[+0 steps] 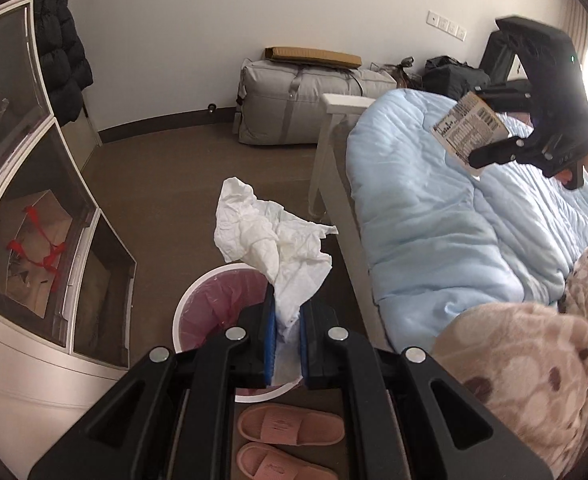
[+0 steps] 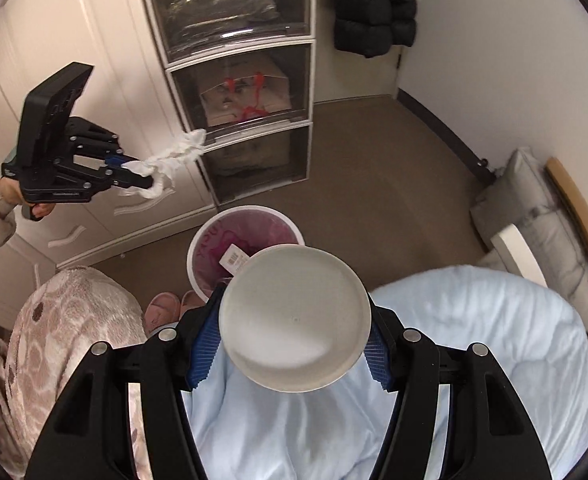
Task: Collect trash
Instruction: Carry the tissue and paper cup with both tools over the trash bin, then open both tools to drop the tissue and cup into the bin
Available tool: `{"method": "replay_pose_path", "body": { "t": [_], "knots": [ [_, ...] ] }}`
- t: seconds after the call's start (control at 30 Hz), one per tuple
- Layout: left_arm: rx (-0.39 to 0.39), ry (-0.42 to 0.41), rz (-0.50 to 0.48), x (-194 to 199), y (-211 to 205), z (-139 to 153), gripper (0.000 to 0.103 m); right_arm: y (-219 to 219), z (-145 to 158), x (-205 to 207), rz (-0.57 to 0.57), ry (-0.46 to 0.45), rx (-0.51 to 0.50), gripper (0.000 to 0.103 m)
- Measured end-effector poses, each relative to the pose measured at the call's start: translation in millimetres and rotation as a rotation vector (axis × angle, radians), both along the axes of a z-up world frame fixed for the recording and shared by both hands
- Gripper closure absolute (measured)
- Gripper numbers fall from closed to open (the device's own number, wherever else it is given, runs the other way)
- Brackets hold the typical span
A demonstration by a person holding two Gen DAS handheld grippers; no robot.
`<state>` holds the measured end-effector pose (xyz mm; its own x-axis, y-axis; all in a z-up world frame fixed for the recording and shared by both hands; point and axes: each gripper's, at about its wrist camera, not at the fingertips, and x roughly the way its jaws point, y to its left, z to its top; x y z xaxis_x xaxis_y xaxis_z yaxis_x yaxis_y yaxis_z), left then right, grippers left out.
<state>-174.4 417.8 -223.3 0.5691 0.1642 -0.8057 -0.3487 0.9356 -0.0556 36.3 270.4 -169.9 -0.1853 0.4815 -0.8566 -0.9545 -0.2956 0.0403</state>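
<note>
Two fisheye views, each mounted on a handheld gripper and looking forward and steeply down along its fingers. The left wrist view hangs close above the white bin [image 1: 198, 292] on the brown floor [image 1: 166, 184], facing the far wall, with the bed [image 1: 434, 216] at its right. The right wrist view sits over the bed, facing the drawer tower [image 2: 246, 120]. Both views share the bin, the slippers [image 1: 290, 426], the drawer tower and the bed, and each shows the other gripper.
</note>
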Motion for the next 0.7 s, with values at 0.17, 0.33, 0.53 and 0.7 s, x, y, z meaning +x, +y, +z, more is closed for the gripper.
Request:
{"method": "replay_pose_path", "body": {
  "t": [0.17,0.33,0.53,0.7],
  "knots": [
    [0.022,0.08,-0.037,-3,17,-37,0.094,38,-27,-43,0.18,-0.007,-0.01,0.044],
    [-0.013,0.136,-0.078,-2,34,-79,0.094,70,-59,-77,0.312,-0.038,-0.018,0.044],
    [-0.027,0.204,-0.125,9,40,-114,0.094,94,-94,-109,0.448,-0.129,-0.026,0.043],
    [-0.004,0.257,-0.156,13,41,-131,0.092,105,-118,-121,0.513,-0.177,-0.035,0.043]
  ]
}}
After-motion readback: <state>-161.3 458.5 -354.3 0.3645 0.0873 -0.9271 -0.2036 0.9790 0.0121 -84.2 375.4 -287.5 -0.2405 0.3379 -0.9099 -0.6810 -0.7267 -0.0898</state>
